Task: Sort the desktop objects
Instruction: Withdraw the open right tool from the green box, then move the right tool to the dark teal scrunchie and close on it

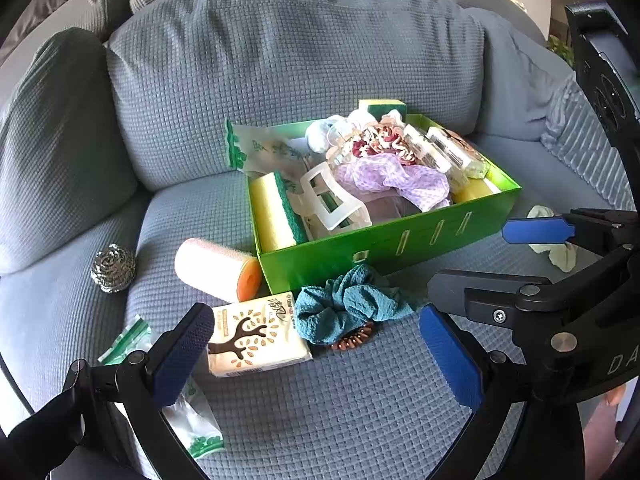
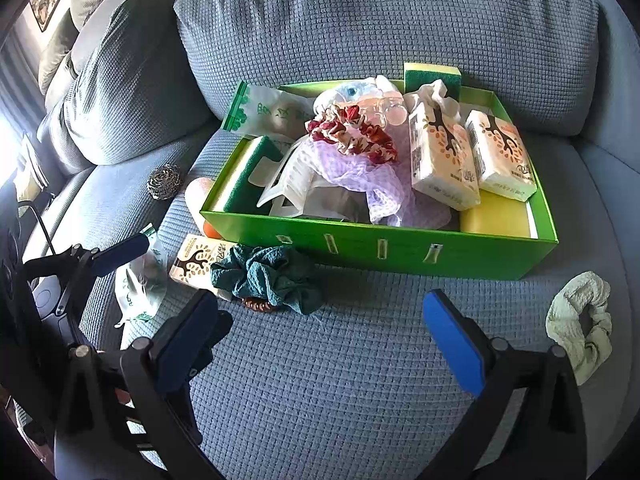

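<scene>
A green box (image 2: 384, 252) sat on the seat cushion of a grey-blue sofa (image 2: 360, 380), close to the back cushions. It was nearly full: two tissue packs (image 2: 472, 160) printed with a brown tree stood at its right end above a yellow sponge (image 2: 494, 214), a red-and-white scrunchie (image 2: 354, 132) lay on a lilac scrunchie (image 2: 360, 176) in the middle, and a white claw clip (image 2: 288, 188) rested beside a green-and-yellow sponge (image 2: 244, 176) at the left end. A printed zip bag (image 2: 272, 112) leaned over the box's far left corner.

Several things lay outside the box. A teal scrunchie (image 1: 352, 304) touched its front wall, overlapping a brown hair clip (image 1: 354, 342) and a third tissue pack (image 1: 256, 332). A pink roller with an orange end (image 1: 218, 268) lay against the box's left front corner, and a steel scourer (image 1: 113, 268) sat well apart to the left. Another zip bag (image 2: 140, 280) lay crumpled near the left gripper. A pale green scrunchie (image 2: 582, 320) rested on the cushion to the right.

The left gripper (image 1: 316, 354) hovered low over the tissue pack and teal scrunchie, its blue-padded fingers (image 1: 450, 356) spread wide and holding nothing. The right gripper (image 2: 320, 340) hung over bare cushion in front of the box, its fingers (image 2: 454, 340) also wide apart and empty.
</scene>
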The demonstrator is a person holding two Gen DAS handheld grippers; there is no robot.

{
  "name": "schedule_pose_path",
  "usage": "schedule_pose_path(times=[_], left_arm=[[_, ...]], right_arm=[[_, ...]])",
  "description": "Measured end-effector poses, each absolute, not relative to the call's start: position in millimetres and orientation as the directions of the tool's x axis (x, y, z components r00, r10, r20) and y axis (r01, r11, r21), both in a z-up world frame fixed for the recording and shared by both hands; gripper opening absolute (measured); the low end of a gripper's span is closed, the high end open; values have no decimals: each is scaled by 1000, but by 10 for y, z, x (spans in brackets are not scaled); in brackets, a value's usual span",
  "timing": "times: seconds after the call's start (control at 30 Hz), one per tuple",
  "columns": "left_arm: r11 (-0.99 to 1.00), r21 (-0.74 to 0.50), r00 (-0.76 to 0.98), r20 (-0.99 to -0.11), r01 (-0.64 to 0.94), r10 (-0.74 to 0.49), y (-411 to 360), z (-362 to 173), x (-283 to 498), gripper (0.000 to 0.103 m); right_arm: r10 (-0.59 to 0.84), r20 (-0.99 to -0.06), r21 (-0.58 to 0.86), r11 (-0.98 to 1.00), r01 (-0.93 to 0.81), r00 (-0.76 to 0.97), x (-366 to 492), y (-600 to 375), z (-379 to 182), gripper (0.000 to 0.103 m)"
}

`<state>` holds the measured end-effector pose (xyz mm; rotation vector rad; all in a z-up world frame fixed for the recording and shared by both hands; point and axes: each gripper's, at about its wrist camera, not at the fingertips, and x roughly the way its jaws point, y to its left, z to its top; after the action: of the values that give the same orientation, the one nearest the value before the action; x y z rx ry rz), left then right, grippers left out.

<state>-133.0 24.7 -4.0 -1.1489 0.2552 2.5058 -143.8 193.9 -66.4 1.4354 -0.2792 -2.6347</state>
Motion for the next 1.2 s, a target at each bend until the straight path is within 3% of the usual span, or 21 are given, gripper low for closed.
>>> schedule_pose_path(times=[0.77,1.2], left_arm=[[-900,-3,-589,-755,-435,287,268,-61,-1262,102],[-863,-66,-554,-742,-501,378,278,-179,-1350,102]], right_arm=[[-229,-816,252,-967,29,-531,-1412,1871,-717,103],[-260,-812,281,-959,40,-523,-1544,1800,-910,102]])
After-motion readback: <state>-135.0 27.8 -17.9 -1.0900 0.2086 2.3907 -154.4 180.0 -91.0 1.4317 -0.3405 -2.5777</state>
